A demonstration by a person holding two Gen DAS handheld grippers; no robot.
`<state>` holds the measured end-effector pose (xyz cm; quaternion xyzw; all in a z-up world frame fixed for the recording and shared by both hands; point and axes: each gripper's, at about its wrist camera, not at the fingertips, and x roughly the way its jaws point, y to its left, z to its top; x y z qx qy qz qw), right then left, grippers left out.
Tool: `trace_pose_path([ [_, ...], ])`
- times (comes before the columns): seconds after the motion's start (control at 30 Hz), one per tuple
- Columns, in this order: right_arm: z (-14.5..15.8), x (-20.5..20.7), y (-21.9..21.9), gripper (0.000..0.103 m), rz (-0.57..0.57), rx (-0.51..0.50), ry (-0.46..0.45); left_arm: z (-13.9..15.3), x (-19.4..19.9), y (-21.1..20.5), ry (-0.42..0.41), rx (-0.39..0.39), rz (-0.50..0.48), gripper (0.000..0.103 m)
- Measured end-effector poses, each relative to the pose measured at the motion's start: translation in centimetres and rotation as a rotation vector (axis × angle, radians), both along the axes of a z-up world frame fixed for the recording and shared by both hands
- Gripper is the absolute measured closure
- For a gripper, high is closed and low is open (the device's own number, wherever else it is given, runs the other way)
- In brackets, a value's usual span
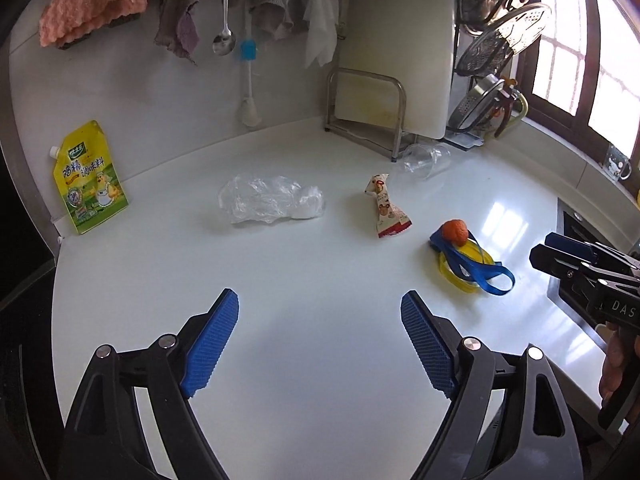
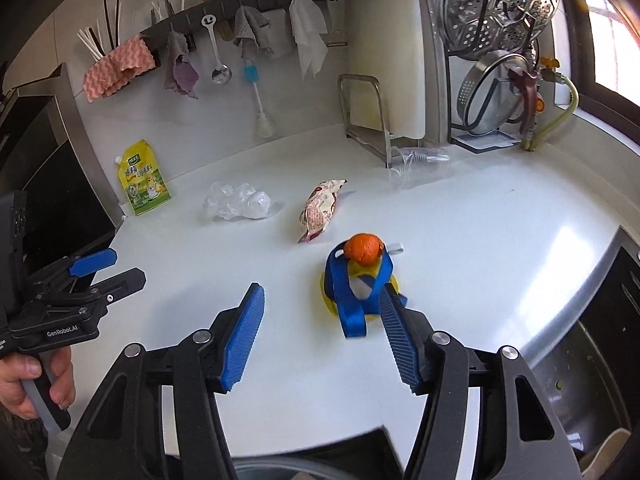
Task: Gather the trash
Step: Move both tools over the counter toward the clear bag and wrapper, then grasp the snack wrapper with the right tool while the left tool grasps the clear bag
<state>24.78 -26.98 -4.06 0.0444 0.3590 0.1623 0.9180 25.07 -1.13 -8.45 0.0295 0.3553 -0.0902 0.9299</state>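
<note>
Leftmost on the worktop [image 1: 320, 280], a yellow seasoning pouch [image 1: 90, 178] leans on the wall; it looks like stock, so sweeping it up would be a mistake. Next come the crumpled plastic bag [image 1: 268, 199], the snack wrapper [image 1: 387, 210], and the blue-and-yellow straps with an orange ball [image 1: 466, 258], all apart. A fallen clear cup [image 1: 426, 158] could roll off if nudged. The left gripper [image 1: 320, 344] is spread and empty above bare surface; the right gripper [image 2: 322, 338], also spread, holds nothing near the straps. Open room lies in front; the sink [image 2: 576, 392] edge sits right.
</note>
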Motion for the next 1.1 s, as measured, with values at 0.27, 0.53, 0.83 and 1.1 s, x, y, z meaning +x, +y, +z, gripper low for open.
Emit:
trace_pose_path([
  [0.27, -2.9, 10.9, 4.2, 0.042, 0.014, -0.085, 0.084, -2.2, 7.5, 1.9, 0.052, 0.008, 0.053, 0.020],
  [0.53, -6.2, 18.3, 8.1, 0.041, 0.073, -0.148, 0.222, -3.9, 13.7, 2.7, 0.092, 0.024, 0.024, 0.019],
  [0.83, -6.6, 18.8, 9.1, 0.080, 0.072, -0.237, 0.212, -5.7, 18.1, 0.8, 0.118, 0.091, -0.030, 0.014],
  [1.1, -3.3, 15.4, 6.6, 0.082, 0.068, -0.126, 0.152, -6.6, 20.6, -0.6, 0.149, 0.079, -0.040, 0.013],
])
